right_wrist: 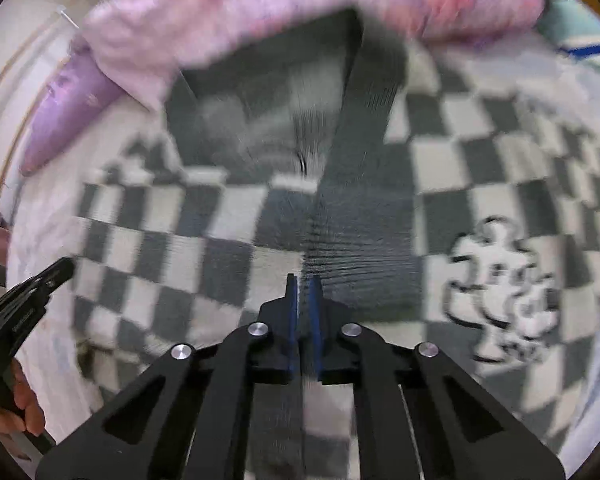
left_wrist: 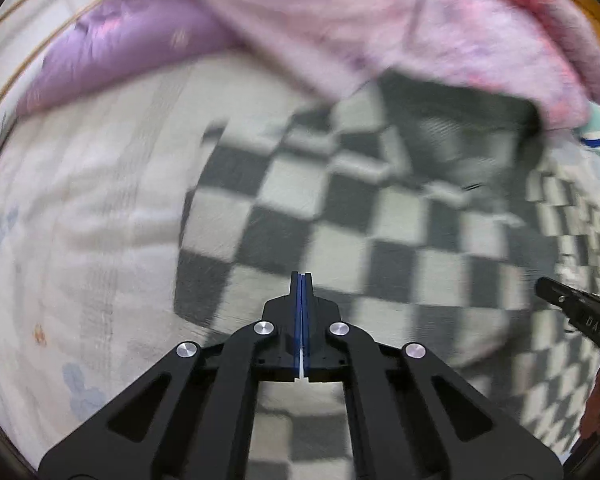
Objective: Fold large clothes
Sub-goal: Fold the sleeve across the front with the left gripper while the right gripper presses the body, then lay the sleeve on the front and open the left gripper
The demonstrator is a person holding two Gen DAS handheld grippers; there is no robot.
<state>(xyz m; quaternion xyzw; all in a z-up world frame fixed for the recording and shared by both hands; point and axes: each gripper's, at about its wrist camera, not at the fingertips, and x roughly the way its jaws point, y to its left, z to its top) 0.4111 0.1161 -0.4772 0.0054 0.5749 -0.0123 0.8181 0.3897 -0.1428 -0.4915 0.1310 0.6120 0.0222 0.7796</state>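
A grey and white checkered sweater (left_wrist: 340, 216) lies spread on the bed, with a grey ribbed collar band (right_wrist: 364, 216) and a white cartoon figure (right_wrist: 508, 296) on its front. My left gripper (left_wrist: 302, 280) hovers over the sweater's left part with its blue pads pressed together and nothing between them. My right gripper (right_wrist: 304, 282) is over the collar band with a narrow gap between its pads, and I cannot tell whether cloth is caught there. Each gripper shows at the edge of the other's view: the right gripper (left_wrist: 572, 308), the left gripper (right_wrist: 28, 300). Both views are motion-blurred.
A pink fluffy blanket (left_wrist: 400, 24) is heaped at the far side, overlapping the sweater's top. A purple pillow (left_wrist: 128, 44) lies at the far left. The white bedsheet (left_wrist: 80, 220) extends to the left. A pale green cloth with a blue stripe (left_wrist: 598, 132) sits far right.
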